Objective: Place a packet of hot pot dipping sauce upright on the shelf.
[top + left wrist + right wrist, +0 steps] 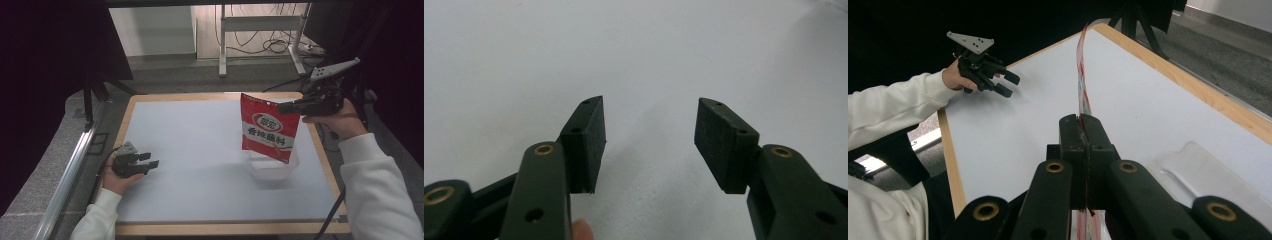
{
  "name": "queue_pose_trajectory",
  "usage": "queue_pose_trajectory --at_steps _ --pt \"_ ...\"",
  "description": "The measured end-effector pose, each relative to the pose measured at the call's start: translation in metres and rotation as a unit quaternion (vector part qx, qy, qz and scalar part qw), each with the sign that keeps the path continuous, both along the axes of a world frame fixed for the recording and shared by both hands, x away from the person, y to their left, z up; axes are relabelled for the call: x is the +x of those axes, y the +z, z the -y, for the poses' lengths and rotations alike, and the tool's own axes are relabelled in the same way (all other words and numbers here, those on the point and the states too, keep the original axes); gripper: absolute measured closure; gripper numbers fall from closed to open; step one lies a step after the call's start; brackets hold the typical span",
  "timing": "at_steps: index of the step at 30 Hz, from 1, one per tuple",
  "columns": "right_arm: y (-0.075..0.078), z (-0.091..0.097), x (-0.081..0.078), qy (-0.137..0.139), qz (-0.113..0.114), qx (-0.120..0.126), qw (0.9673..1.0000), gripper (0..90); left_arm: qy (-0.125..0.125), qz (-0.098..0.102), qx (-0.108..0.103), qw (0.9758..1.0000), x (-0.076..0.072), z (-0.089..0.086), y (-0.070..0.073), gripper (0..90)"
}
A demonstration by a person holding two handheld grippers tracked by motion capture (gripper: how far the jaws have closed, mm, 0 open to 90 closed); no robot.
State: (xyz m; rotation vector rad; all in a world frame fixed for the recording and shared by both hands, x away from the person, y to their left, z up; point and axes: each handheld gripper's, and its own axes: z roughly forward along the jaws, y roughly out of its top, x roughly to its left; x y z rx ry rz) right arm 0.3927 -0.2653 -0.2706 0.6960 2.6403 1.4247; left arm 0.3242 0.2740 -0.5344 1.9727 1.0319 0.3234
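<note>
Right gripper [286, 106]: my jaws pinch the top edge of the red seasoning packet [268, 129].
Packet: hangs upright, long axis vertical, directly over the clear plastic container [272, 170].
Left gripper [148, 159]: spread, holding nothing, resting well apart at the table's [200, 130] left.
Nearer hand: my right.

Even overhead light, soft shadows, dark surroundings, slightly grainy, close foreground blurred
</note>
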Motion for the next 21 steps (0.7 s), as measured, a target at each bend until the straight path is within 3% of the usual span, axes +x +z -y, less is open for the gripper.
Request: queue_pose_trajectory --at_steps 10,21 --pt "-0.005 0.017 0.0 -0.01 -0.001 -0.004 0.9999 89.2 0.0 -0.001 0.003 1.0 0.0 0.001 -0.001 45.9" --pt "-0.03 0.029 0.009 -0.017 -0.009 0.0 0.9998 89.1 0.0 0.0 0.003 1.0 0.0 0.002 0.0 45.9"
